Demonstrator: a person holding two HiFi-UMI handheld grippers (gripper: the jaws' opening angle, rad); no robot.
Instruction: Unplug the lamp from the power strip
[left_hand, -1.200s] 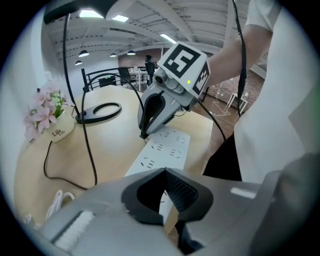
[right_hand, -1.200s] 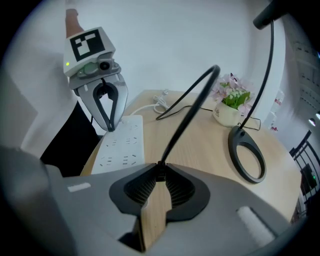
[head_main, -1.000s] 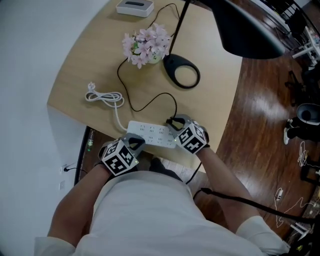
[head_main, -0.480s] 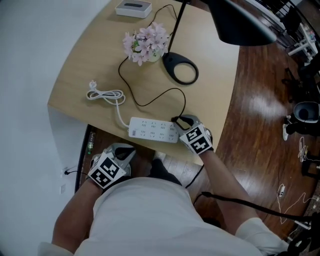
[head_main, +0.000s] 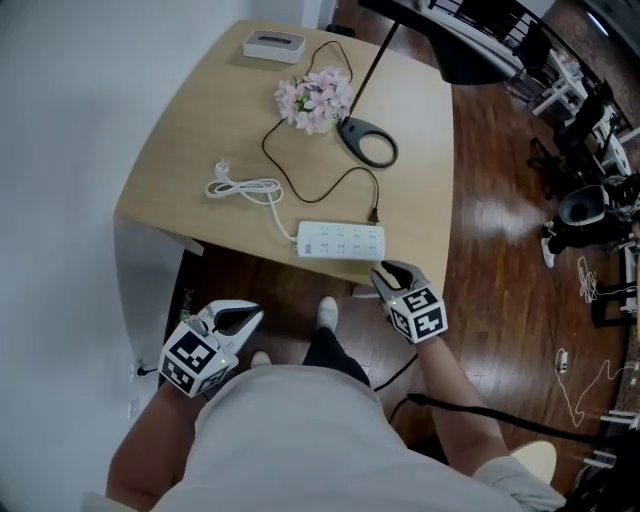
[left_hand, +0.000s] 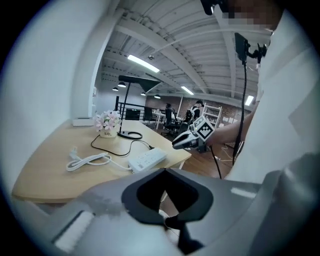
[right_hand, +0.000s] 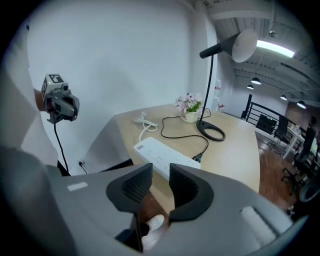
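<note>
Pulled back from power strip (head_main: 341, 240), both on its near side: left gripper (head_main: 250, 317) jaws closed, empty; right gripper (head_main: 384, 270) jaws slightly parted, empty. Lamp plug (head_main: 373, 213) loose, just beside strip's far right corner.

table (head_main: 200, 150): pale wood, smooth, matt
power strip (head_main: 341, 240): white plastic, smooth
white cable (head_main: 250, 187): smooth plastic sheath
lamp base (head_main: 349, 128): black, matt
floor (head_main: 500, 230): dark wood boards, glossy, reflecting light

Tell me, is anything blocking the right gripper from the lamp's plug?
Only the flat power strip, which lies between the open, empty right gripper and the black plug at its far corner. It is low, so probably reachable over it.
</note>
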